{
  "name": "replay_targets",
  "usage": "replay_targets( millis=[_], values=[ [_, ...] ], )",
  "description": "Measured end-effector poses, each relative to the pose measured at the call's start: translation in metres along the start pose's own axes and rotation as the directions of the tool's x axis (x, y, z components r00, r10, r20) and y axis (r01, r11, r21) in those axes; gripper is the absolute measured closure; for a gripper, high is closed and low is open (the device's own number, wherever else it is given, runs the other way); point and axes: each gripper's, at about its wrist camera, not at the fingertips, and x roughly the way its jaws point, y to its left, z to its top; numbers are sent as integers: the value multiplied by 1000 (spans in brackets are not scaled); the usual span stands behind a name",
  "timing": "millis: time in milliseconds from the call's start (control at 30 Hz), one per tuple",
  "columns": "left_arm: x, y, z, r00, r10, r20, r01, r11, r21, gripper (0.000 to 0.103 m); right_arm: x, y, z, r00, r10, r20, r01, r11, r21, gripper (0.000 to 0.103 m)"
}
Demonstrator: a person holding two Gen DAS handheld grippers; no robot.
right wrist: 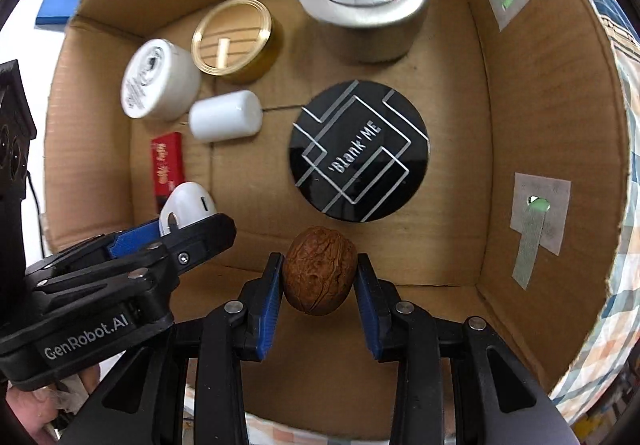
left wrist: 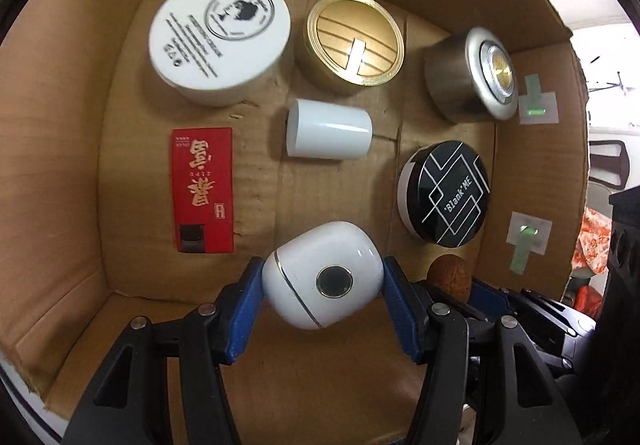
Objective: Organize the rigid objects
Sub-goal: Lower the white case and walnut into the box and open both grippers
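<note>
The left tool (left wrist: 323,287) was clamped on a white earbud case (left wrist: 323,274), with one blue pad (left wrist: 245,309) pressing on each side of it. The case sat right between the fingertips, low over the near part of the floor of a cardboard box (left wrist: 120,45), and its round dark button faced the camera. In the right wrist view the same case (right wrist: 186,209) showed at the left, held at the tip of the left tool (right wrist: 168,229).

The right tool (right wrist: 319,281) was clamped on a brown walnut (right wrist: 319,270). The walnut was between the two blue pads (right wrist: 269,305), at the tip of the fingers, and it was over the near edge of the box floor. From the left wrist view the walnut (left wrist: 449,277) was seen just to the right of the white case, partly hidden behind the left tool.

Other things lay on the box floor. A black round compact (right wrist: 359,150) with the words "Blank ME" was just beyond the walnut. A silver round tin (right wrist: 362,3) stood at the far side, and beside it a gold round tin (right wrist: 233,39). A white jar (left wrist: 219,39) with black print was in the far left corner, close to the gold tin. A small white cylinder (left wrist: 329,134) lay on its side near the middle. A red flat box (left wrist: 202,189) with gold characters lay at the left, beyond the white case
</note>
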Motion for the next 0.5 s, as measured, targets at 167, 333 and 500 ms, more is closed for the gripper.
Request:
replay_targets(
  millis=[167,333,500],
  values=[
    [13,-1,1,996,81,-31,-81,996,23,47,12,-2,0,999,-25,-22,26,999,25,65],
    [17,5,2,993,107,-52,-105,994,29,47,14,0,-3,998,-56,-23,57,998,19,65],
    [4,5,2,995,92,-31,-92,995,28,43,9,3,-6,996,-84,-20,84,996,14,63]
  ],
)
